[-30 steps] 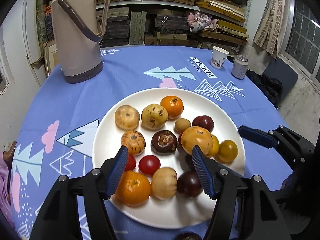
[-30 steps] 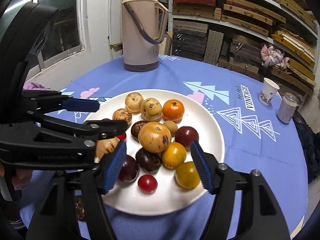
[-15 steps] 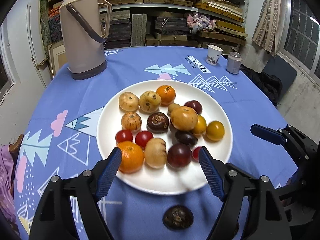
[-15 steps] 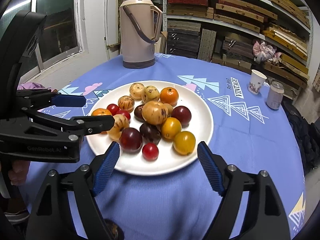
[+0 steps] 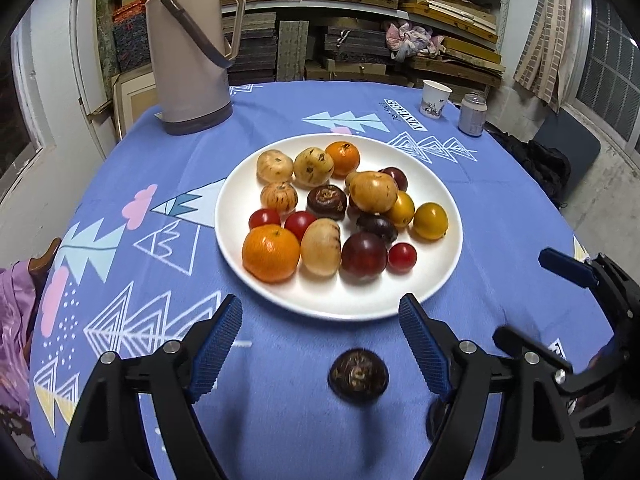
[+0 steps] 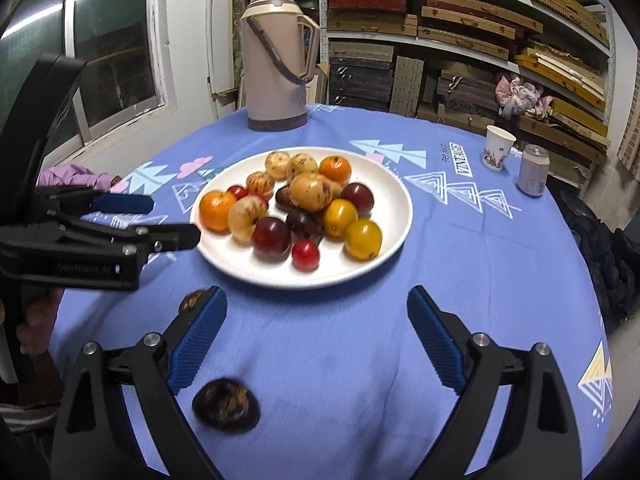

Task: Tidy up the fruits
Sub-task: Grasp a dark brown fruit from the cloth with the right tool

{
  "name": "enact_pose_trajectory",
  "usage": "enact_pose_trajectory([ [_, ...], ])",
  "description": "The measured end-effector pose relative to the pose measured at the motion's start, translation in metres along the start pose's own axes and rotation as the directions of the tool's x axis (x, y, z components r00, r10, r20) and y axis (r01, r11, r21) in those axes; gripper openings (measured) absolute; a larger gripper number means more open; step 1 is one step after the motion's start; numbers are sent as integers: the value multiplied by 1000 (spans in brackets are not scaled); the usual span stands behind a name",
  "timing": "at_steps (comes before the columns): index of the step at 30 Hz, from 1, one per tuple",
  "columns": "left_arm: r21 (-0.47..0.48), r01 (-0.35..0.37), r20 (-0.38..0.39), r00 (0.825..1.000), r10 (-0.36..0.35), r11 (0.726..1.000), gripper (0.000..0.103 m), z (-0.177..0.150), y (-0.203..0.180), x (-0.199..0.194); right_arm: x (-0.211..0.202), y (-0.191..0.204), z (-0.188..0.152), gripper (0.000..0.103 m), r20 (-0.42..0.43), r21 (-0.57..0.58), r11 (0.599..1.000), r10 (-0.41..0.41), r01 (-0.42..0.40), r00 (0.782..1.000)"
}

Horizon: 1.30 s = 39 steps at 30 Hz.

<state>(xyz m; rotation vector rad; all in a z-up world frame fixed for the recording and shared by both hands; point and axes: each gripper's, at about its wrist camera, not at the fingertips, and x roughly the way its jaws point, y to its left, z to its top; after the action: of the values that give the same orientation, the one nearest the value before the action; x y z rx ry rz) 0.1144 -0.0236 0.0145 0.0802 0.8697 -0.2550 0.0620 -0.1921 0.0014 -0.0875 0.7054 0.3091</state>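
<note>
Fruits are piled on the white plate (image 5: 440, 280) mid-table: oranges, yellow, red & dark ones. Two dark brown fruits sit off it on the blue cloth (image 5: 280, 112): one (image 5: 358, 375) just in front of the plate between my left gripper's (image 5: 320, 348) fingers, untouched; the other (image 6: 226, 406) by my right gripper's (image 6: 316, 340) left finger. Left jaws wide, holding nothing. Right jaws opening, nothing between them. Thermos (image 5: 188, 48), paper cup (image 5: 435, 99) & can (image 5: 473, 114) stand at far edge.
</note>
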Motion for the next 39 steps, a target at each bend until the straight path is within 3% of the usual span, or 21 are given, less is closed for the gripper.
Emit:
enact_pose_trajectory([
  [9,15,-21,-13,1000,21,1000,82,-15,-3,-5,-5,15,-25,89,-46,-14,999,36,-37,998],
  [13,13,-40,-19,999,40,999,91,-20,0,-4,0,20,-32,89,-77,-16,998,58,-60,995],
  [22,-10,-53,-52,997,52,999,91,-28,14,5,19,42,-47,89,-158,-61,991,111,-122,981],
  [30,-17,-50,-81,996,48,999,91,-36,19,11,35,56,-60,67,-230,-99,983,127,-153,965],
  [34,-10,-50,-99,994,48,999,91,-41,17,15,33,56,-61,49,-224,-101,983,128,-154,966],
  [39,9,-45,-108,993,45,999,91,-44,11,17,30,51,-62,49,-218,-85,984,135,-157,967],
])
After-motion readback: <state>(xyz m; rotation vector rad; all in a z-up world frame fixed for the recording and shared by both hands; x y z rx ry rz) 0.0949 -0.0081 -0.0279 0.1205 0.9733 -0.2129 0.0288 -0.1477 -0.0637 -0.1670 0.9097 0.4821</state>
